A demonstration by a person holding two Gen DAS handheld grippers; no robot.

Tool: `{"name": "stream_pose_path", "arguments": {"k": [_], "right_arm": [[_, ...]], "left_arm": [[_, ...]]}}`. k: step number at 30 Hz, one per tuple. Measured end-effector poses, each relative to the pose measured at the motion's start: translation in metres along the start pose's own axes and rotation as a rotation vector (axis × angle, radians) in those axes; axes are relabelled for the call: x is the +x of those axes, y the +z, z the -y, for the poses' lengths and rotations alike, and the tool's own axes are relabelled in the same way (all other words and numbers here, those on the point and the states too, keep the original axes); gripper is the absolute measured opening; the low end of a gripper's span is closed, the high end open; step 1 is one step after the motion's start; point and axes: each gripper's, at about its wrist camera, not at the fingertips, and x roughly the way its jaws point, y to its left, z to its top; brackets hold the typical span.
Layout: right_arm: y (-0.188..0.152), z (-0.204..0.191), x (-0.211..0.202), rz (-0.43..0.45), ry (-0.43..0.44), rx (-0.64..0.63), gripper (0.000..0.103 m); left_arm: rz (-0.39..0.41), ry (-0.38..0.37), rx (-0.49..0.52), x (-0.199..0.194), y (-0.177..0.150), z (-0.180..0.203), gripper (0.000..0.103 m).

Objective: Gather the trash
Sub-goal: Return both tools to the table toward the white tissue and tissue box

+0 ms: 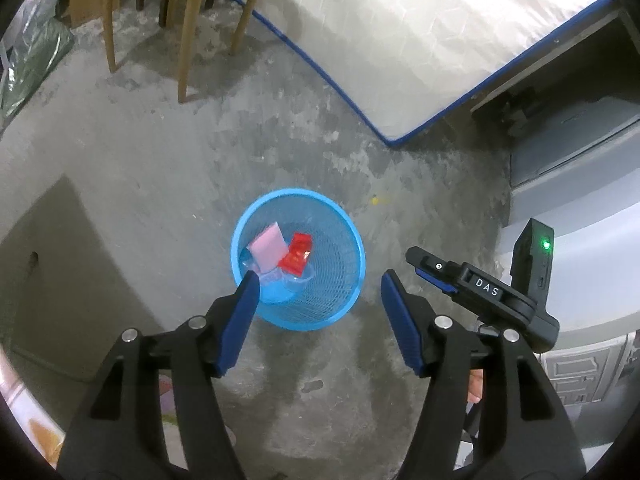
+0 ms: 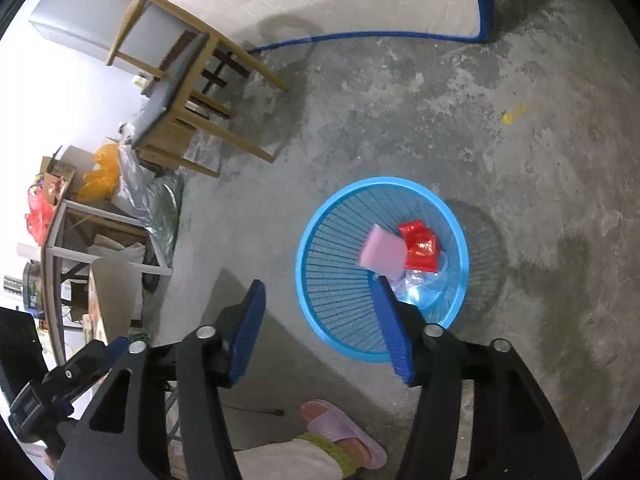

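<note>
The concrete floor [image 2: 400, 92] was seen as the largest thing in view, bare and stained, with wide open room on every side of the bin. A white mattress [image 1: 420, 32] edged in blue was laid flat along the far side, well apart from the work, and a wooden chair [image 1: 184, 8] was stood beside its edge; a cluttered shelf unit [image 2: 100, 248] was seen off to one side in the right wrist view.

The blue mesh basket [image 1: 344, 224] was set upright on the floor in the open, probably so that it could be reached from above from any side. The trash was already held inside it: a pink packet [image 1: 267, 249] was leant against a red wrapper [image 1: 297, 255], with clear plastic [image 2: 424, 284] lying beneath them at the bottom.

The left gripper [image 1: 318, 286] was held above the basket's near rim, its jaws spread wide and nothing held between them. The right gripper [image 2: 318, 294] was held likewise, jaws parted and empty, one pad [image 2: 390, 320] seen over the basket's mouth. Both were judged to be done with dropping. A small yellow speck [image 2: 514, 114] was seen on the floor beyond the basket; what it was could not be told.
</note>
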Motion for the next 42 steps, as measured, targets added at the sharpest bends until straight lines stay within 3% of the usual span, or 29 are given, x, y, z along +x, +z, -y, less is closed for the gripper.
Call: {"name": "stream_pose_path", "arguments": {"k": [6, 13, 22, 30, 38, 42], "right_arm": [[-0.023, -0.025, -0.038, 0.024, 0.035, -0.054, 0.071], [-0.056, -0.079, -0.083, 0.018, 0.092, -0.176, 0.078], [-0.099, -0.17, -0.107, -0.057, 0.206, -0.331, 0.081], [-0.151, -0.264, -0.079, -0.229, 0.313, -0.42, 0.081], [-0.21, -0.354, -0.025, -0.408, 0.39, -0.498, 0.081], [-0.22, -0.381, 0.006, -0.464, 0.405, -0.488, 0.081]], "left_arm": [[0.084, 0.018, 0.046, -0.069, -0.023, 0.0, 0.068], [0.163, 0.01, 0.046, -0.154, -0.063, -0.02, 0.074], [0.313, 0.114, -0.036, -0.285, -0.121, -0.099, 0.078], [0.443, 0.207, -0.175, -0.374, -0.171, -0.183, 0.079], [0.464, 0.223, -0.267, -0.389, -0.19, -0.235, 0.078], [0.452, 0.212, -0.28, -0.383, -0.19, -0.255, 0.078]]}}
